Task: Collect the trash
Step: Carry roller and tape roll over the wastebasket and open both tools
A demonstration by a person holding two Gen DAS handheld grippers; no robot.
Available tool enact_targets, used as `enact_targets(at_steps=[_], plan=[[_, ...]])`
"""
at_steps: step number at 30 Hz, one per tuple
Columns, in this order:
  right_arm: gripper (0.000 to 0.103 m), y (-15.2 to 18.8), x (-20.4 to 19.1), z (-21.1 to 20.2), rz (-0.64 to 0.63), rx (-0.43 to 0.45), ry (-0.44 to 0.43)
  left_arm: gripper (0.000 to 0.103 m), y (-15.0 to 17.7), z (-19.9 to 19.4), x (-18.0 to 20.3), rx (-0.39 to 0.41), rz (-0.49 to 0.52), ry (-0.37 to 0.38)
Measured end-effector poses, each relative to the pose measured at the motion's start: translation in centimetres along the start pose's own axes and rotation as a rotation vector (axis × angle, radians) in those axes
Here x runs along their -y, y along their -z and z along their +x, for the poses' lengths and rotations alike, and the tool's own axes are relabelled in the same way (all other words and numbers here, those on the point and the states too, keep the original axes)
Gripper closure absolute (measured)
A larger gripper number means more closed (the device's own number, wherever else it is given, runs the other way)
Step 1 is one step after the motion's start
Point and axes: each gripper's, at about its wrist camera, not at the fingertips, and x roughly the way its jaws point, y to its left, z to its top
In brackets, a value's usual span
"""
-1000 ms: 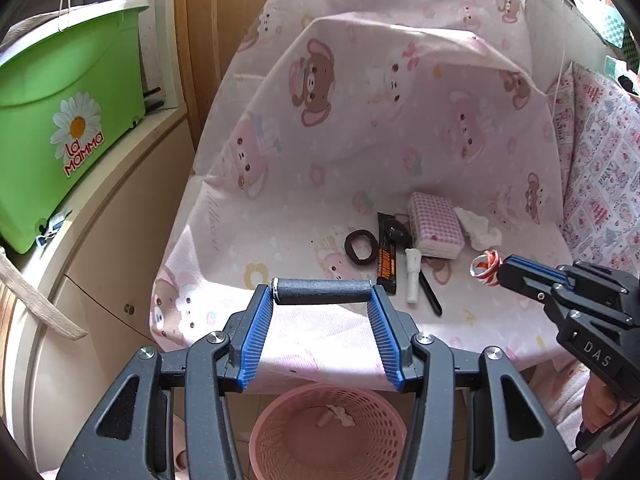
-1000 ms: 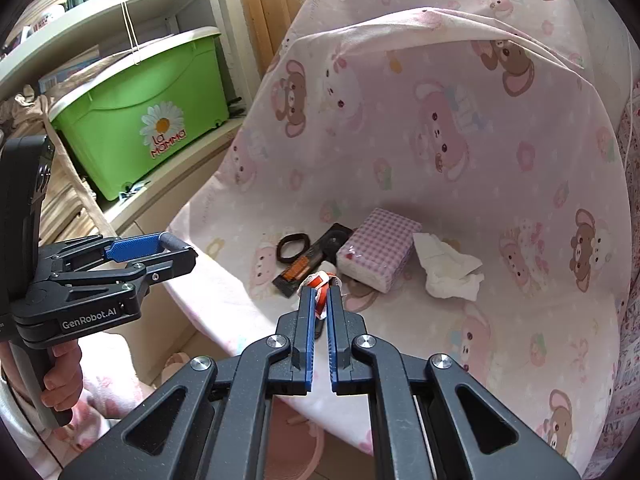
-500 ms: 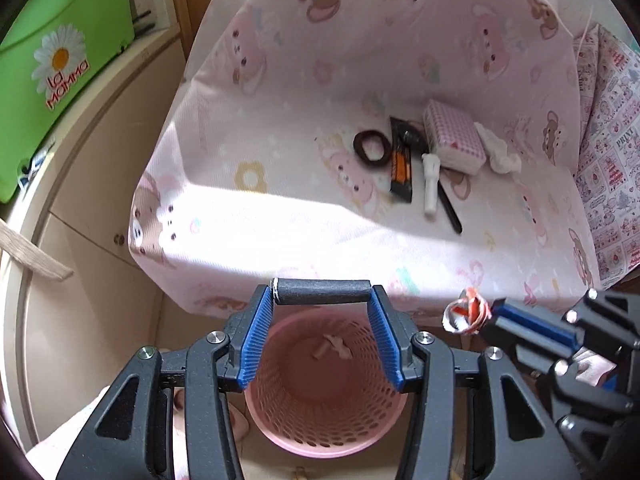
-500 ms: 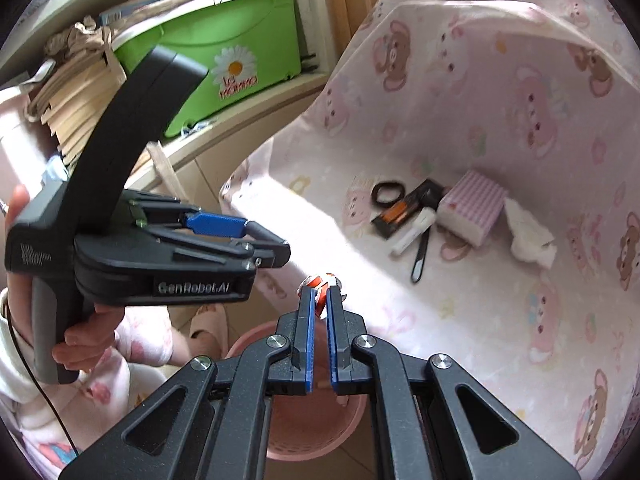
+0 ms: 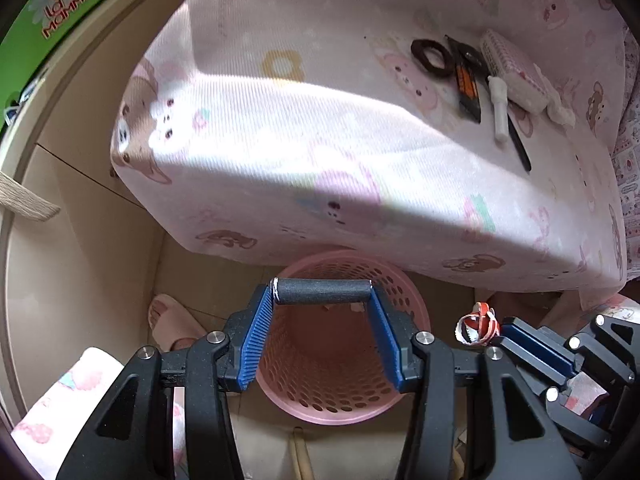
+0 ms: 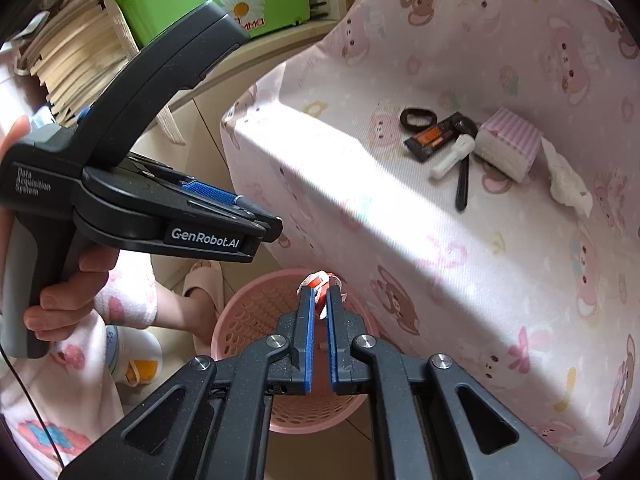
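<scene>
Here, taking the pink basket [image 5: 344, 364] as my landmark: my left gripper [image 5: 322, 300] hangs right over its mouth, jaws clamped on the ends of a dark grey cylinder [image 5: 322, 291] — that piece sits crosswise between the blue pads. Just right of the basket's rim, my right gripper [image 6: 319, 294] is pinched together on a red-and-white scrap [image 6: 320, 282], the scrap poking out past the fingertips. Beyond the basket, on the pink sheet [image 5: 320, 140], lies a crumpled tissue [image 6: 568, 184].

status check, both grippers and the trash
Left gripper shut on dark cylinder, above pink basket. Right gripper shut on red-white wrapper, over basket. Nothing in the way.
</scene>
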Motion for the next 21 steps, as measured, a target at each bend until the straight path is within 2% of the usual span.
enact_targets(at_steps=[7,15,18,21], plan=[[0.097,1.0,-0.2,3.2,-0.02,-0.099,0.0,0.055,0.7,3.1,-0.3,-0.089,-0.007,0.029],[0.097,3.3,-0.4,7.7,-0.026,-0.233,0.038,0.055,1.5,8.6,-1.5,-0.243,-0.095,0.027],[0.097,4.1,0.0,9.5,-0.002,-0.292,0.026,0.055,2.0,10.3,-1.9,-0.287,-0.132,0.012],[0.097,4.6,0.4,10.6,0.005,-0.32,0.037,0.055,2.3,11.6,-2.0,-0.328,-0.152,0.021]])
